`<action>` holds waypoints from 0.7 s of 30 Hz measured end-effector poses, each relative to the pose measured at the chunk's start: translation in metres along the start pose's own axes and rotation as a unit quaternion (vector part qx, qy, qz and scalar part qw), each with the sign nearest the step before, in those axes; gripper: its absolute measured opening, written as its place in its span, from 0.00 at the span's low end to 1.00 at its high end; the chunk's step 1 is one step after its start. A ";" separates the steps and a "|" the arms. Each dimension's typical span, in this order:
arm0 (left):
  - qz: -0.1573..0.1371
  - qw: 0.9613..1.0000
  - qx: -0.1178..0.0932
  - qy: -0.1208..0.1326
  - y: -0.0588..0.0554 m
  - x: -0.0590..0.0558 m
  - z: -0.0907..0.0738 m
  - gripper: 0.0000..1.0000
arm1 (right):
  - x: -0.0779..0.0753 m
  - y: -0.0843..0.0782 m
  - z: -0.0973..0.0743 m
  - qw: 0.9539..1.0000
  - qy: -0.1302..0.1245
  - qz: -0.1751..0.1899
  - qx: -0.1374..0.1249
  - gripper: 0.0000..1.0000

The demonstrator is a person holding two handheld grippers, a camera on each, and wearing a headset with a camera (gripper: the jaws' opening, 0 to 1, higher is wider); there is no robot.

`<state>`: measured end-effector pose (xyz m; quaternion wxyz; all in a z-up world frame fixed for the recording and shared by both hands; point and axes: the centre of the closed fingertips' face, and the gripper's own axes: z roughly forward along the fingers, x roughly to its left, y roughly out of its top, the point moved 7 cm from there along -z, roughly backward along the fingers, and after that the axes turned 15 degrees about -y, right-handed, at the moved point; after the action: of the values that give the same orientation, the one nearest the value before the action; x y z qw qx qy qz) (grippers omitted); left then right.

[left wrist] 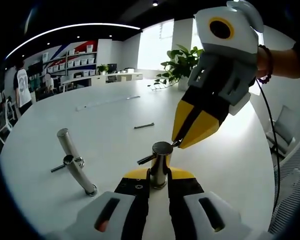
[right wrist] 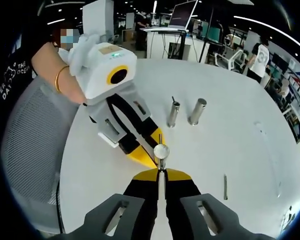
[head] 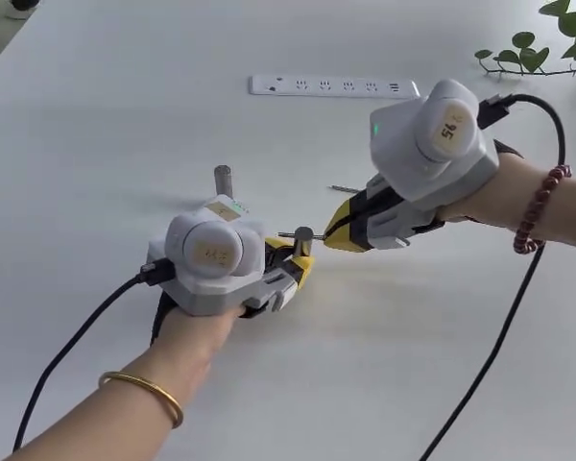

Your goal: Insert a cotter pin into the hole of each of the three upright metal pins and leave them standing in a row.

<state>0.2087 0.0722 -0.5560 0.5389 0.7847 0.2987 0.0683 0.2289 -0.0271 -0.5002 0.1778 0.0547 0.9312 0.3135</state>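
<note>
Threading now | left claw (left wrist: pixel 159 176) is clamping the metal pin (left wrist: pixel 160 162) upright | right claw (right wrist: pixel 161 174), pinched on the cotter pin (left wrist: pixel 146 159), is feeding it through | next likely needing a straight seating push

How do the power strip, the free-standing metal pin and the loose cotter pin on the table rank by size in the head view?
1. Power strip, by far the longest.
2. Upright metal pin, short and thick.
3. Loose cotter pin, a thin sliver.
</note>
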 end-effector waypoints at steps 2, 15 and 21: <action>-0.001 1.000 0.000 0.001 0.000 0.000 0.000 0.12 | 0.001 0.002 0.000 1.000 0.000 0.000 -0.001 0.00; -0.010 1.000 -0.005 0.005 -0.001 -0.001 0.000 0.12 | 0.000 0.004 0.005 1.000 0.001 -0.007 0.002 0.00; -0.008 1.000 -0.002 0.007 -0.001 -0.001 0.001 0.12 | -0.002 0.003 0.006 1.000 0.000 -0.005 0.001 0.00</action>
<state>0.2080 0.0712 -0.5571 0.5392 0.7804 0.3089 0.0701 0.2326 -0.0219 -0.5028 0.1796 0.0504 0.9317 0.3116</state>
